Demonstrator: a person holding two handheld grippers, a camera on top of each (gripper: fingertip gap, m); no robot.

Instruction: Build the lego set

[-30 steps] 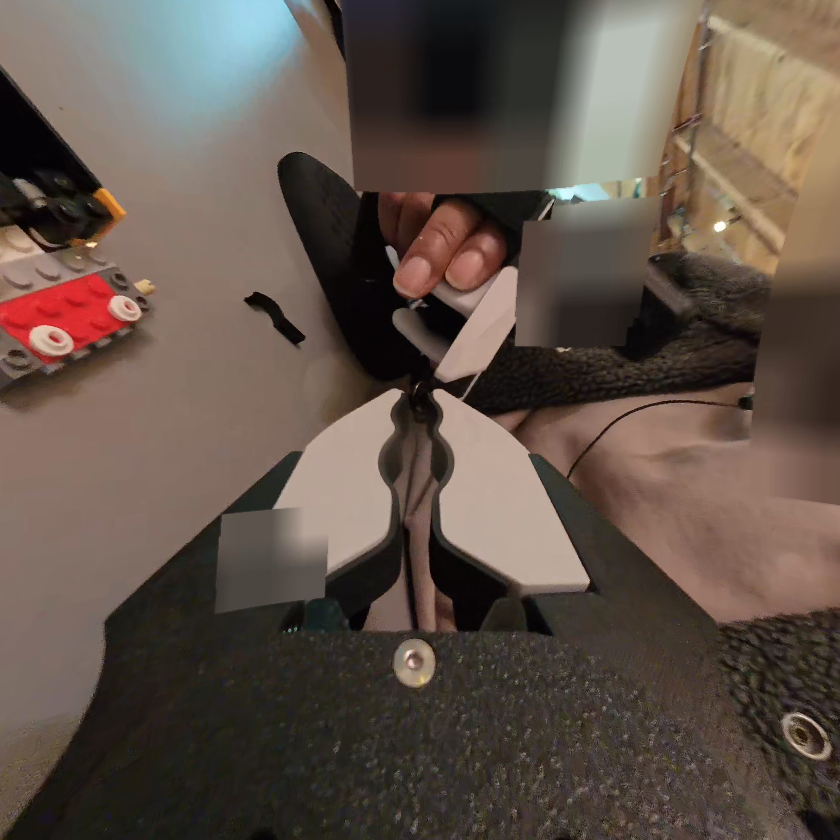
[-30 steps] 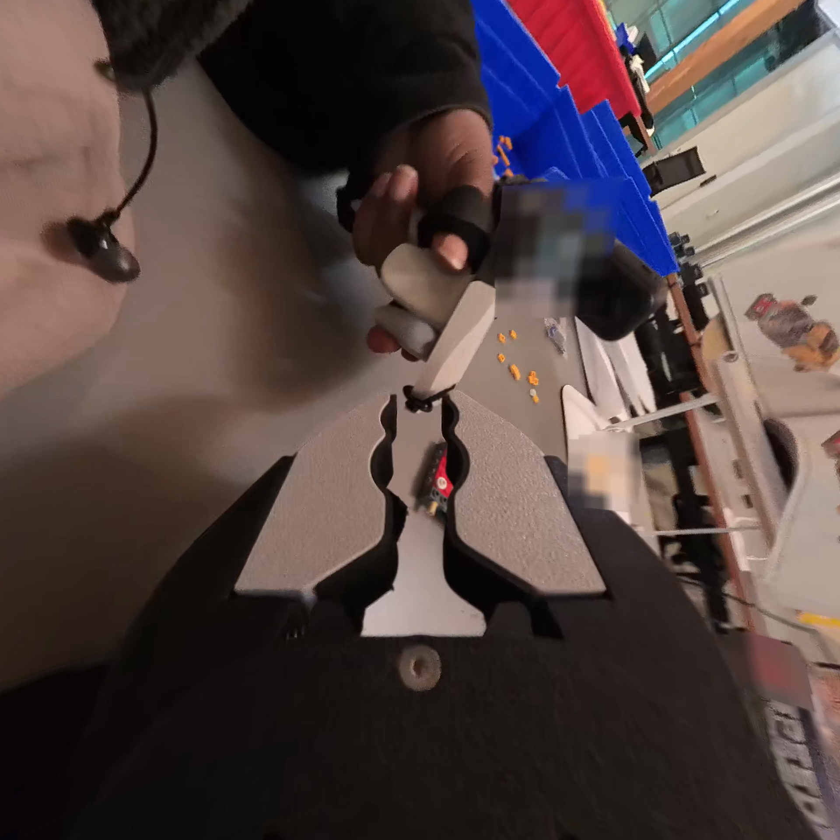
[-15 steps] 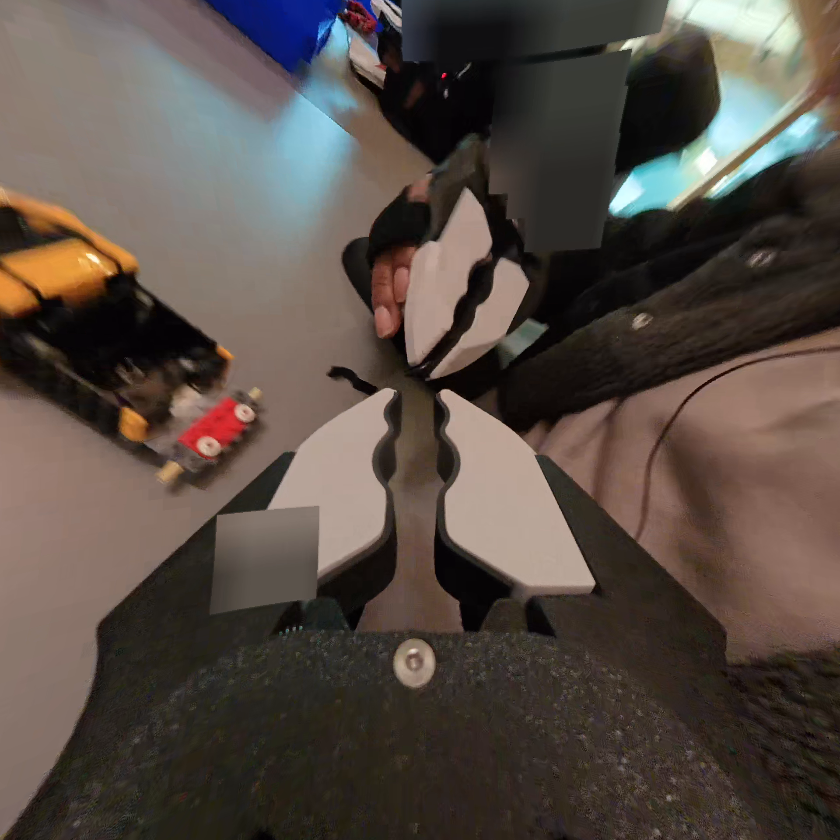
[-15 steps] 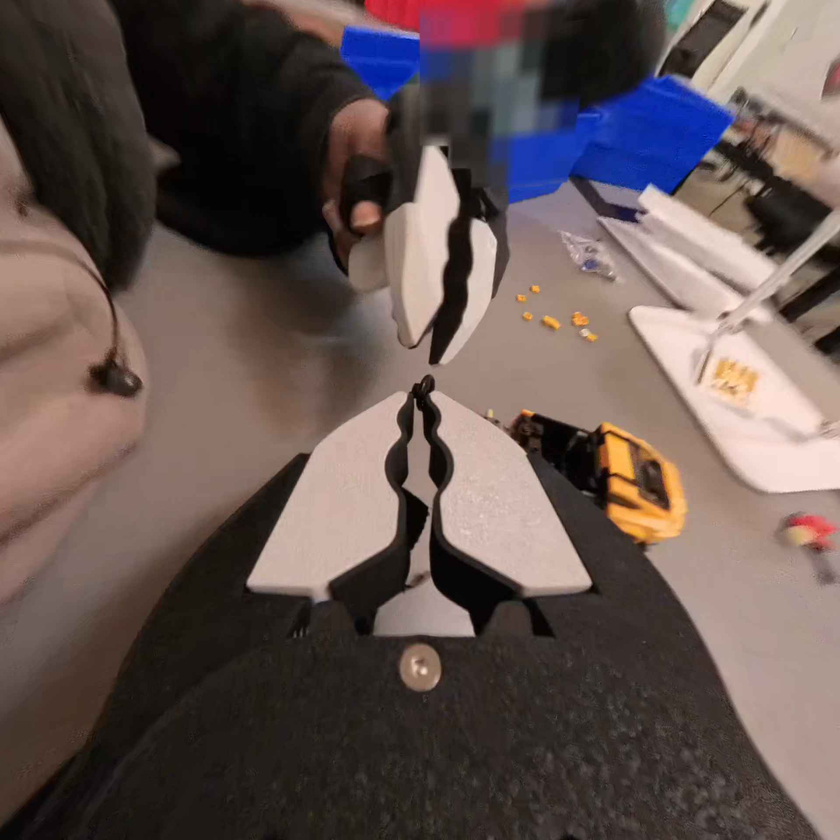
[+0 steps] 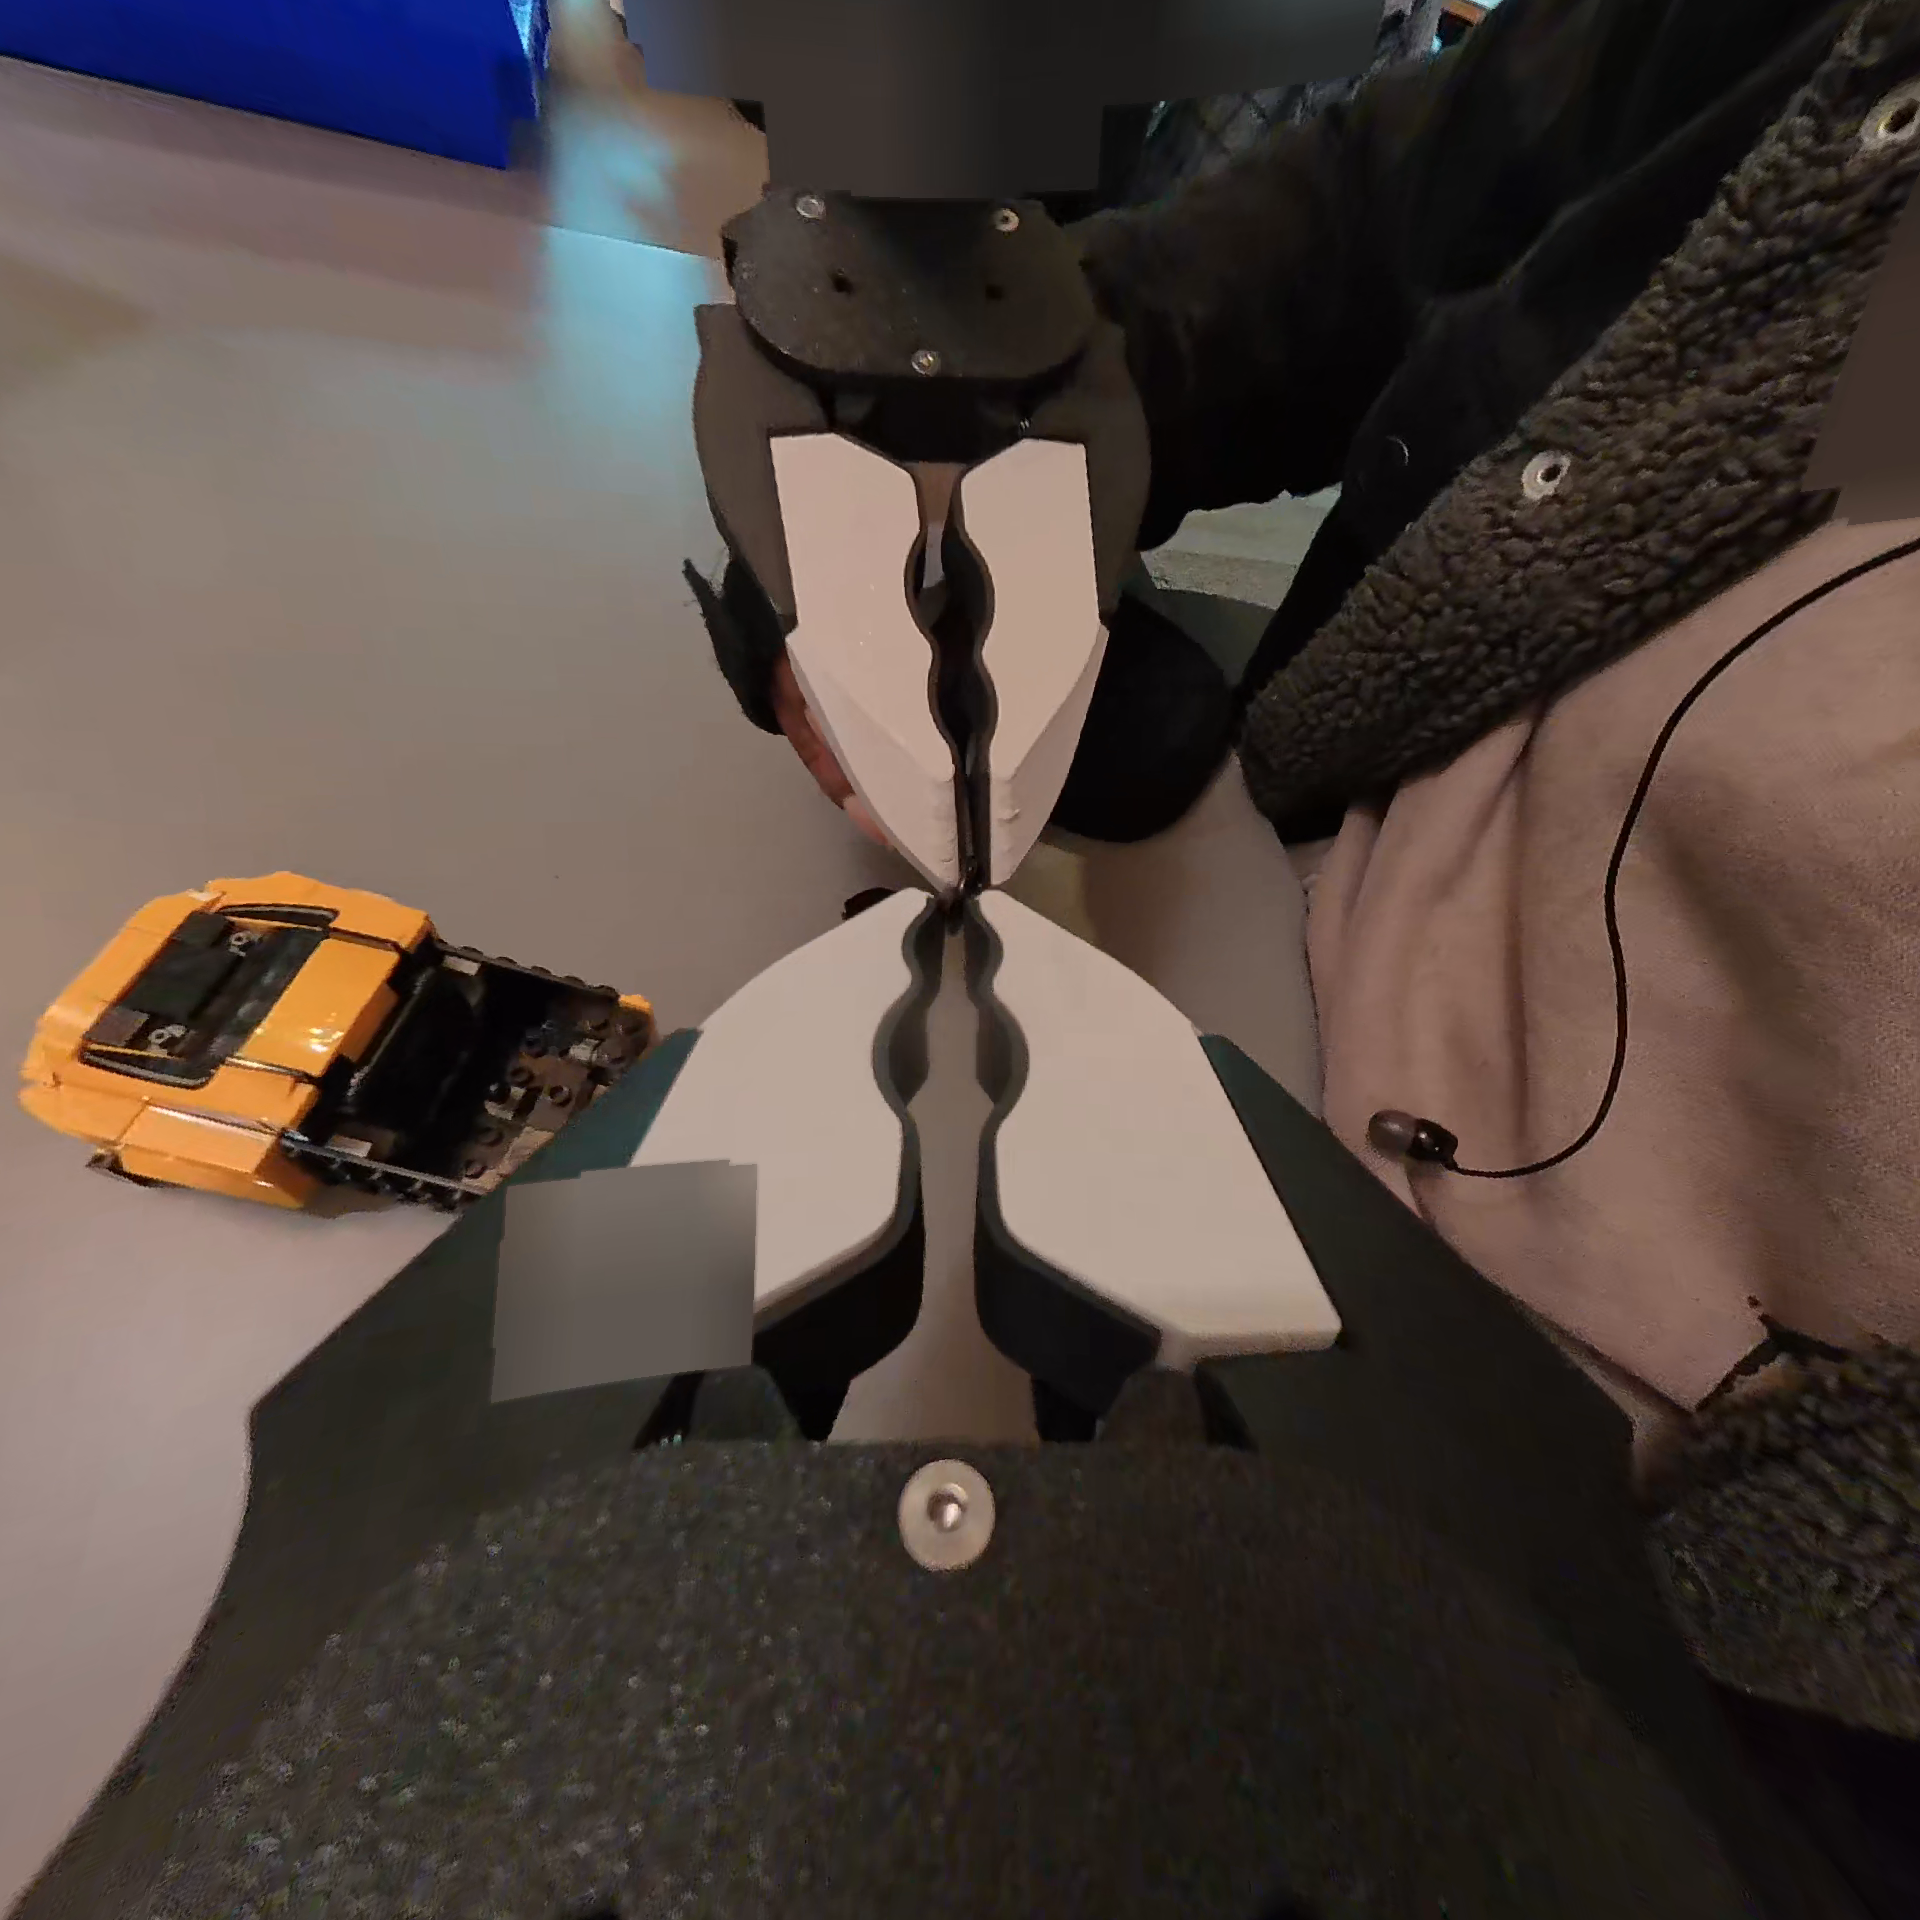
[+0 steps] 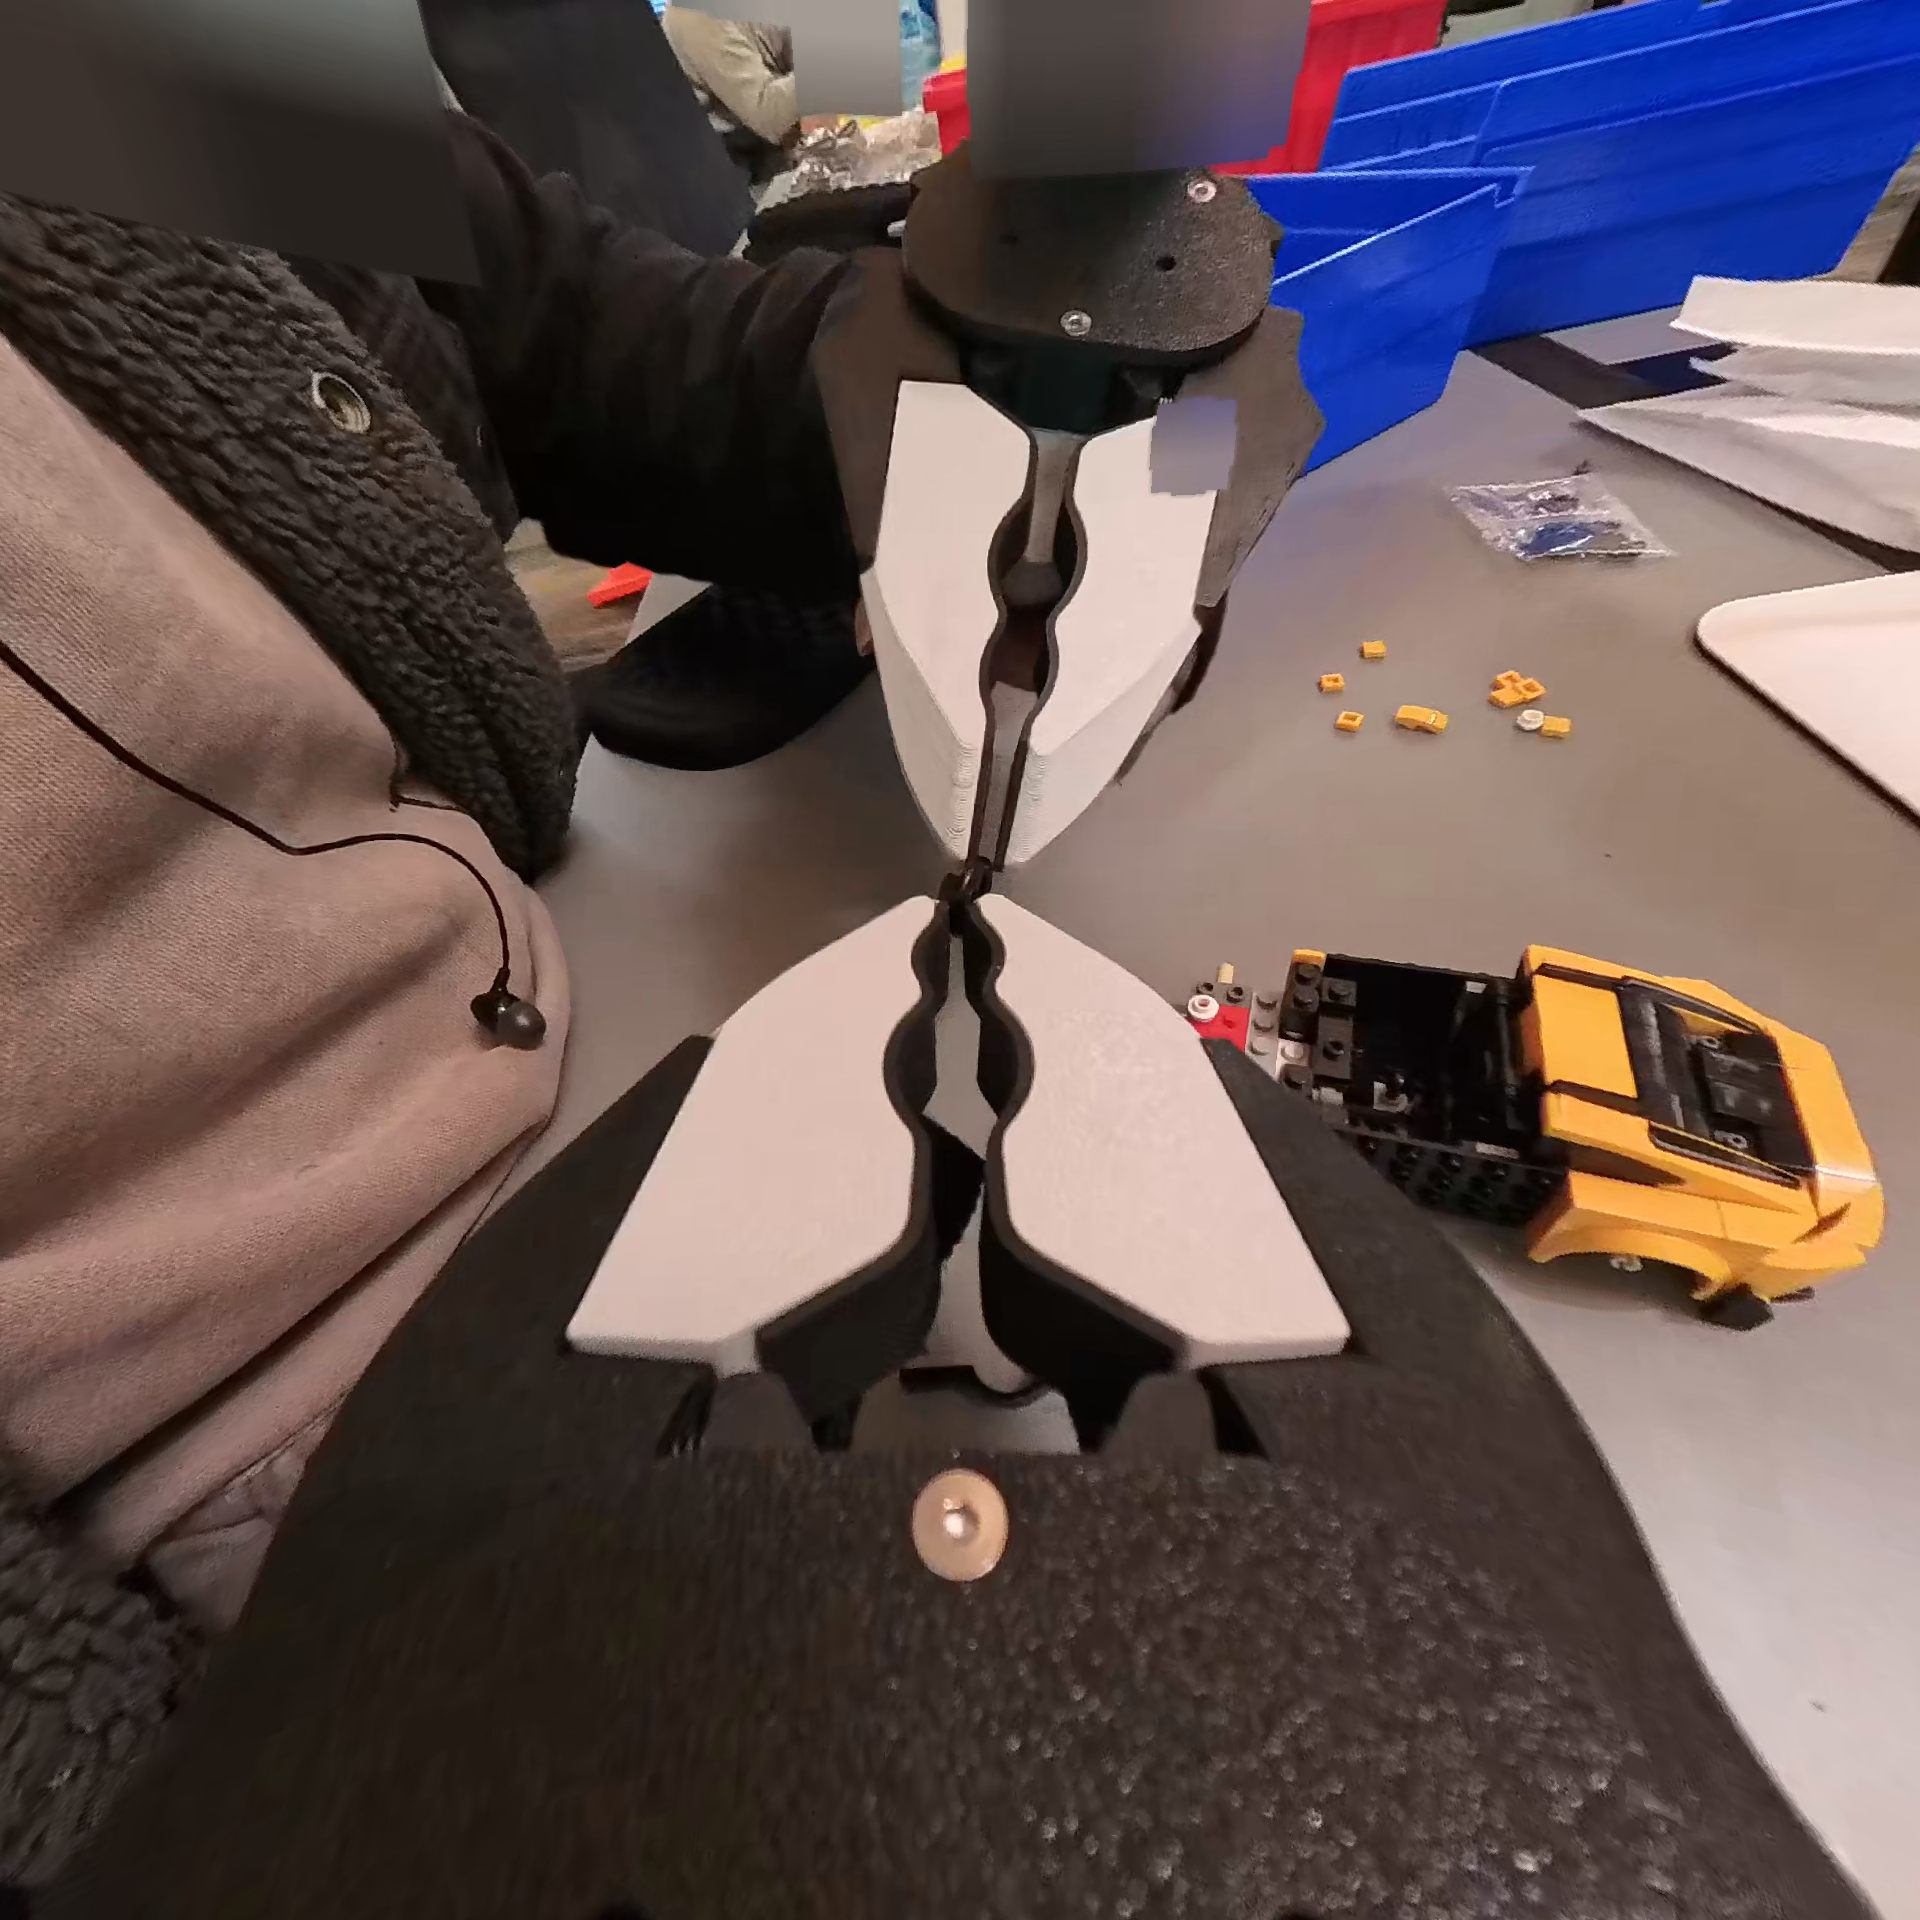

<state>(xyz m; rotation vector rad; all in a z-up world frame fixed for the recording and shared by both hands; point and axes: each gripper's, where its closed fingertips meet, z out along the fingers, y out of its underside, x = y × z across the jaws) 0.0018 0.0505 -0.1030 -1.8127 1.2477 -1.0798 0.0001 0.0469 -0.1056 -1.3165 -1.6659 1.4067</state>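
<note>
My two grippers meet tip to tip above the grey table [image 5: 312,520]. In the left wrist view my left gripper [image 5: 952,916] is shut, with a small black piece [image 5: 958,902] pinched at its very tips. The right gripper [image 5: 968,883] points down at it from above and is shut on the same piece. The right wrist view shows the same thing: my right gripper [image 6: 958,914] holds the lower end of the small black piece [image 6: 966,888], and the left gripper [image 6: 987,857] holds the upper end. An orange brick car [image 6: 1621,1122] with an open black rear lies on the table to the right.
The car also shows at the left in the left wrist view [image 5: 239,1039]. Another small black piece [image 5: 864,900] lies on the table. Loose orange bricks [image 6: 1444,707], a plastic bag [image 6: 1558,514], a white tray [image 6: 1829,675] and blue bins [image 6: 1558,208] lie farther off. A person's torso [image 6: 208,935] is close by. The grippers are tip to tip, or close to it.
The left gripper held the piece, then opened while the right gripper shut on it. The grippers drew apart, came back tip to tip, and the left has shut on the piece again.
</note>
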